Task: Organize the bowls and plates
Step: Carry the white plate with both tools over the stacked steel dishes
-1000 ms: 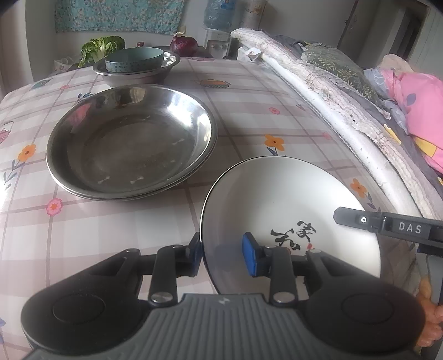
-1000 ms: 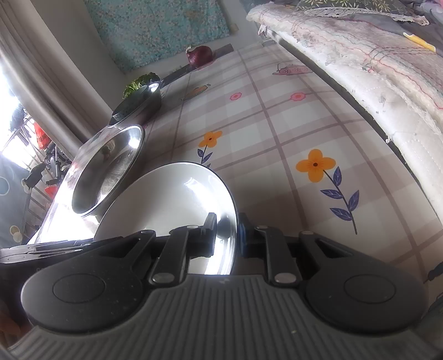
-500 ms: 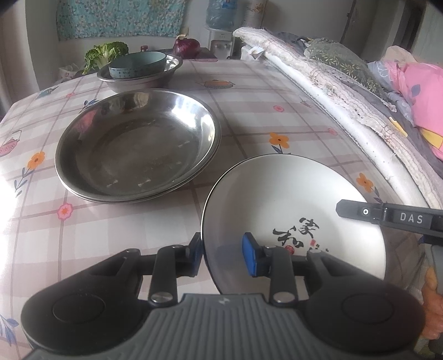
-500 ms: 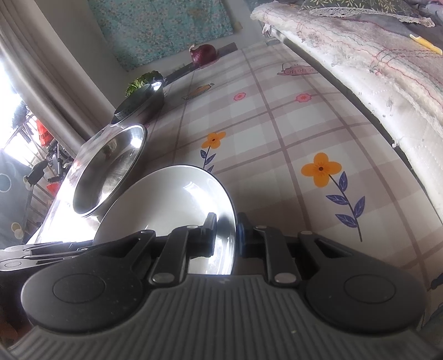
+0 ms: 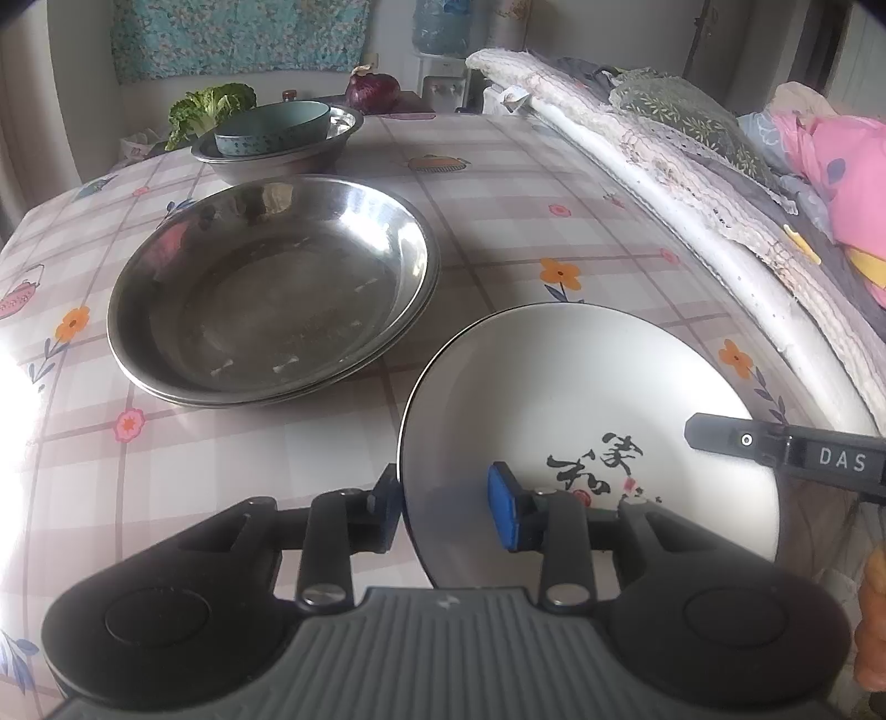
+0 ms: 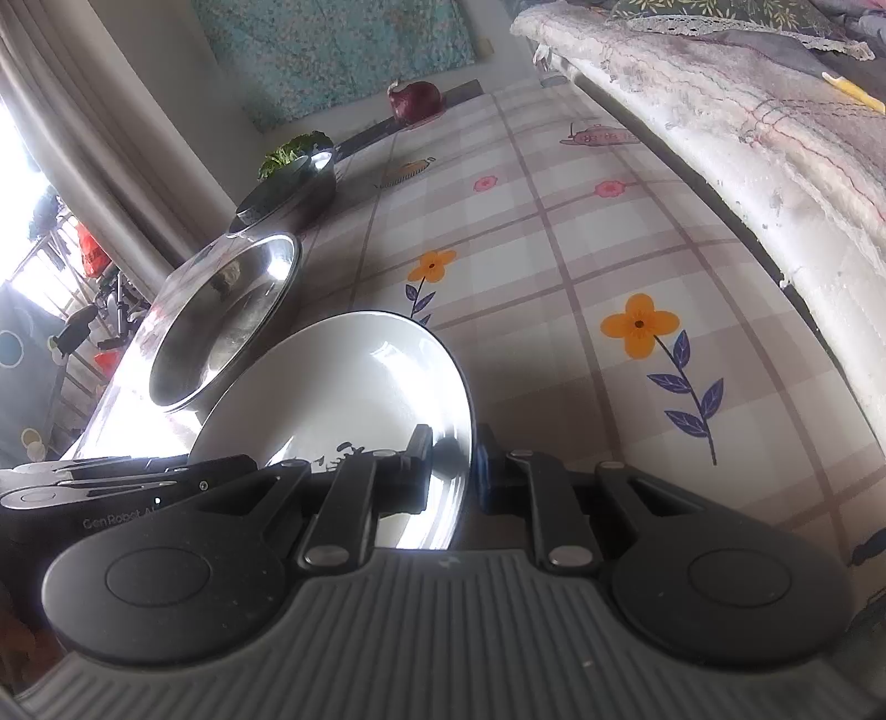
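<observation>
- Checked cloth with printed flowers covers the tabletop (image 5: 498,183); a quilted bed (image 5: 692,160) runs along its right edge, and a teal patterned cloth (image 5: 238,39) hangs on the far wall.
- White plate (image 5: 581,399) with a dark rim sits by the near right corner of the tabletop, tilted between the two hand-held grippers; I cannot tell whether its underside touches the cloth.
- Black brush characters and a small red mark are painted on the plate; I cannot read them.
- Left hand-held gripper (image 5: 446,509): jaws opening, a little way apart, straddling the plate's left rim; the blue pad (image 5: 504,512) stands clear inside the plate, and the outer finger is beside the rim.
- Right hand-held gripper (image 6: 451,465): jaws nearly together, clamped on the plate's right rim.
- In the left view its finger reads "DAS"; in the right view the other gripper's body reads "GenRobot".
- Steel dishes (image 5: 271,288), two stacked, lie near the middle, left of the plate and apart from it.
- Toward the far edge, a steel bowl (image 5: 277,149) holds a teal bowl (image 5: 271,127).
- Behind them are greens (image 5: 210,108) and a red onion (image 5: 372,91).
</observation>
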Action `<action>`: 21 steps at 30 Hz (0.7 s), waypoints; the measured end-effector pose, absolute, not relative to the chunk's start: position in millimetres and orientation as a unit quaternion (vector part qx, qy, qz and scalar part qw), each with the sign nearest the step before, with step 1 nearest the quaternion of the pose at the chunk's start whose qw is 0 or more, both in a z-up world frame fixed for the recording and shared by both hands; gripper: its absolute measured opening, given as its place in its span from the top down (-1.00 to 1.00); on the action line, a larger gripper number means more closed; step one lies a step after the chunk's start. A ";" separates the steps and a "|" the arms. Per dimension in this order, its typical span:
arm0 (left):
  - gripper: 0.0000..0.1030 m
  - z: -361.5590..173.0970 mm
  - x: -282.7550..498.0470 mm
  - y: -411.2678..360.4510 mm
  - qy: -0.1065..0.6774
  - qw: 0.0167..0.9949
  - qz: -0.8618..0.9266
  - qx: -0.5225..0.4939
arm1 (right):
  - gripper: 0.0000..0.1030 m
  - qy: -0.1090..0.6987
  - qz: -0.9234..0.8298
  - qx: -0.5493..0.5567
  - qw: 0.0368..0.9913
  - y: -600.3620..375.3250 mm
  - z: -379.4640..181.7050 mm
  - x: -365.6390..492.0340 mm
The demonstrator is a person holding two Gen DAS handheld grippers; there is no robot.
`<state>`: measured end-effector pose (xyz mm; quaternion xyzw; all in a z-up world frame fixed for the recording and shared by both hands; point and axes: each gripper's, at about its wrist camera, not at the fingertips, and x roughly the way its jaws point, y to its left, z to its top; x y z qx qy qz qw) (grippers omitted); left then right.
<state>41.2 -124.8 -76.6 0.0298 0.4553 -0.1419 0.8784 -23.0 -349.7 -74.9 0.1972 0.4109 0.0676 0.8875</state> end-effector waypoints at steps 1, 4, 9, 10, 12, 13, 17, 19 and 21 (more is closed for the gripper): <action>0.34 -76.6 41.1 -125.0 0.455 0.878 -0.142 0.031 | 0.73 0.411 0.068 0.197 0.887 -349.9 -75.0 -23.5; 0.32 -76.6 41.0 -125.8 0.456 0.878 -0.140 0.032 | 0.72 0.412 0.067 0.198 0.887 -349.3 -74.8 -24.4; 0.27 -76.0 41.1 -127.5 0.458 0.878 -0.136 0.033 | 0.70 0.411 0.060 0.193 0.889 -345.6 -73.6 -25.1; 0.27 -75.9 41.6 -127.5 0.458 0.878 -0.135 0.032 | 0.70 0.411 0.058 0.194 0.889 -345.2 -73.5 -24.9; 0.26 -75.7 43.2 -127.8 0.460 0.877 -0.134 0.031 | 0.70 0.410 0.056 0.193 0.890 -344.7 -72.7 -23.9; 0.26 -75.5 44.4 -127.6 0.460 0.877 -0.134 0.029 | 0.70 0.409 0.056 0.190 0.891 -344.5 -71.8 -23.0; 0.26 -74.6 47.1 -127.2 0.456 0.879 -0.136 0.025 | 0.70 0.404 0.055 0.186 0.894 -345.9 -70.4 -15.6; 0.26 -74.0 46.6 -127.2 0.456 0.879 -0.137 0.023 | 0.70 0.406 0.053 0.195 0.891 -349.5 -72.8 -11.6; 0.28 -73.7 46.2 -127.3 0.455 0.879 -0.137 0.023 | 0.71 0.407 0.054 0.202 0.889 -351.4 -74.3 -11.0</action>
